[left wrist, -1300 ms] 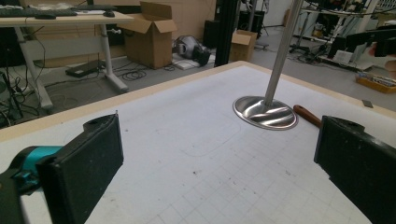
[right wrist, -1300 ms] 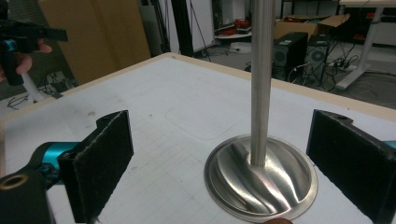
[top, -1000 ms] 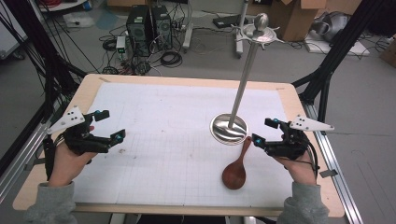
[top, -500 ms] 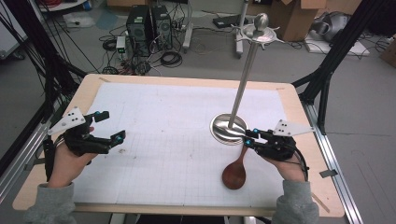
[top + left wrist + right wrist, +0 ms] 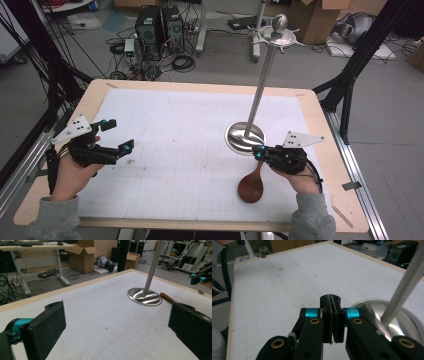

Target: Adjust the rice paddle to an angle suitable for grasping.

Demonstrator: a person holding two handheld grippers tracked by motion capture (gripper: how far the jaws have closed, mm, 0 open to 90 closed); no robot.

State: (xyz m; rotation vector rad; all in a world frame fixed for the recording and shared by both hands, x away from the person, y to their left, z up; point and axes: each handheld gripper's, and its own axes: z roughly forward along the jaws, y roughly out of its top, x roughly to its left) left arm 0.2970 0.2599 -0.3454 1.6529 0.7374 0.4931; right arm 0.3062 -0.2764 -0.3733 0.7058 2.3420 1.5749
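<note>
We saw the wooden spoon (image 5: 253, 184) lying on the counter (image 5: 310, 107) at the near right, on the white grid mat (image 5: 175, 130). Its round bowl pointed toward the near edge, and its thin handle ran away from us, up toward the base of the metal stand (image 5: 245, 136). So the long axis of the spoon went near to far, with a small lean to the right at the far end.

The right claw (image 5: 256, 152) was at the far end of that handle, just beside the stand's round base. Its jaws were pressed together; in the right gripper view the two black pads (image 5: 333, 320) met with no gap that we could see. We could not tell whether the handle tip was between them, because the claw body hid it. From the high view the claw lay over or touching the handle end.

The left claw (image 5: 122, 136) was well apart, at the left side of the counter, with its jaws wide open and nothing between them. In the left gripper view the stand (image 5: 144, 295) and a piece of the spoon handle (image 5: 167, 298) were far ahead.

We judged that the right hand (image 5: 300, 175) was much nearer, and that any grip must cross the handle from the side.
</note>
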